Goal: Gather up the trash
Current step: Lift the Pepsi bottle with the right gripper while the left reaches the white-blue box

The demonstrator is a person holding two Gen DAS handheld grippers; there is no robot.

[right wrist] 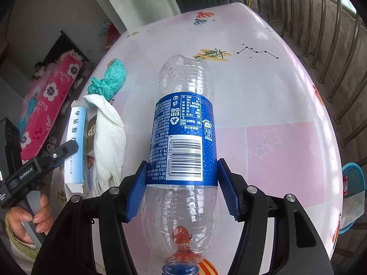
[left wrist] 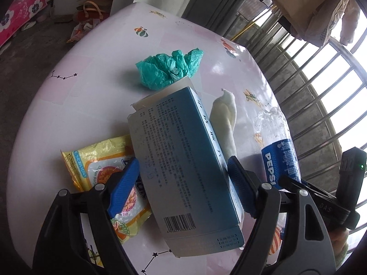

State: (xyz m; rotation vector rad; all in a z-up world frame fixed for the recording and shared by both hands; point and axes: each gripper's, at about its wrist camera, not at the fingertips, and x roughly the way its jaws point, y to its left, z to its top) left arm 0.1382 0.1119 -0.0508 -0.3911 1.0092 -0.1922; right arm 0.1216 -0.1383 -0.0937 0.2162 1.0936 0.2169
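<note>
My left gripper [left wrist: 183,178] is shut on a blue-and-white cardboard box [left wrist: 183,160], its blue pads pressing both long sides; the box seems raised above the table. Under it lies a yellow snack wrapper [left wrist: 101,160]. A crumpled teal plastic bag [left wrist: 169,67] and a white cloth [left wrist: 226,123] lie beyond it. My right gripper [right wrist: 182,183] is shut on an empty clear Pepsi bottle [right wrist: 183,137] at its blue label, cap end toward the camera. The bottle also shows in the left wrist view [left wrist: 278,151]. The right wrist view shows the box [right wrist: 76,146], cloth [right wrist: 109,142] and teal bag [right wrist: 109,80] at left.
The pink patterned table [right wrist: 275,114] fills both views. A metal railing [left wrist: 321,105] runs along its far side. A blue mesh basket [right wrist: 353,183] stands beyond the table's right edge. A dark bin [left wrist: 213,0] stands behind the table.
</note>
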